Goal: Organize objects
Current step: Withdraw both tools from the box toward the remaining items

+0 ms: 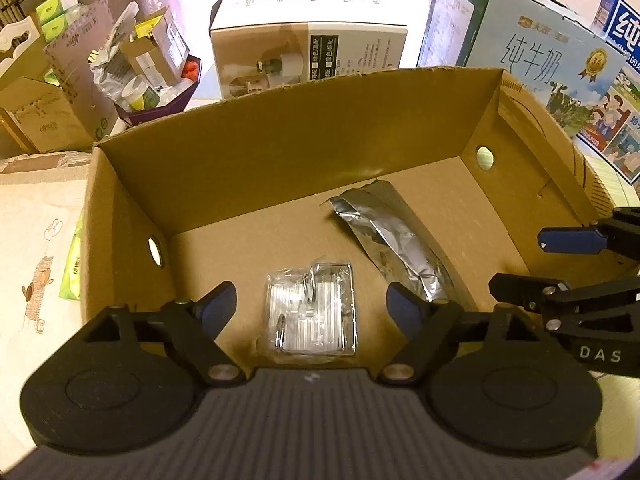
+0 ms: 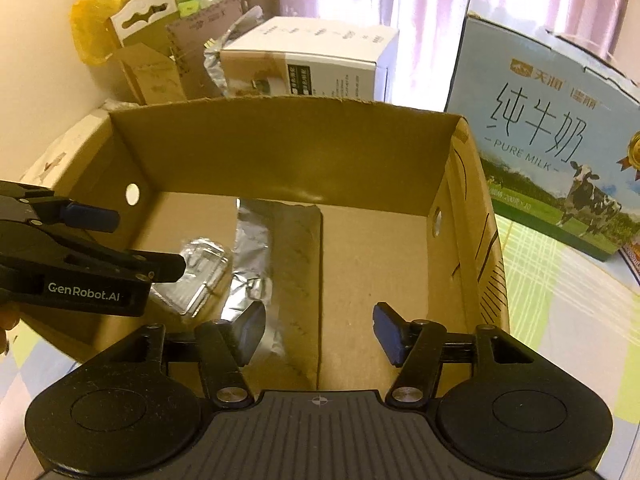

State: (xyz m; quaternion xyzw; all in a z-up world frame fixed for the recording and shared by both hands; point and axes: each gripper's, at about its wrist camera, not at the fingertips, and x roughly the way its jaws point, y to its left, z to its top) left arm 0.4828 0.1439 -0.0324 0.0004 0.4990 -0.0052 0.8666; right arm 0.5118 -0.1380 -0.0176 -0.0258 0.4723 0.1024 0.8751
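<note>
An open cardboard box (image 1: pixel 300 140) (image 2: pixel 288 148) fills both views. On its floor lie a crinkled silver foil pouch (image 1: pixel 400 232) (image 2: pixel 256 248) and a clear plastic packet of metal parts (image 1: pixel 316 312) (image 2: pixel 200 276). My left gripper (image 1: pixel 312 304) (image 2: pixel 140 240) hangs open above the packet, and its pads do not touch it. My right gripper (image 2: pixel 320 330) (image 1: pixel 524 264) stands open over the bare right half of the box floor, just right of the pouch, with nothing between its fingers.
A blue milk carton case (image 1: pixel 560 80) (image 2: pixel 552 152) stands right of the box. A white appliance box (image 1: pixel 308 56) (image 2: pixel 312 64) is behind it. Cluttered cardboard boxes (image 1: pixel 60 108) crowd the back left. A green tissue pack (image 1: pixel 74 268) lies by the box's left wall.
</note>
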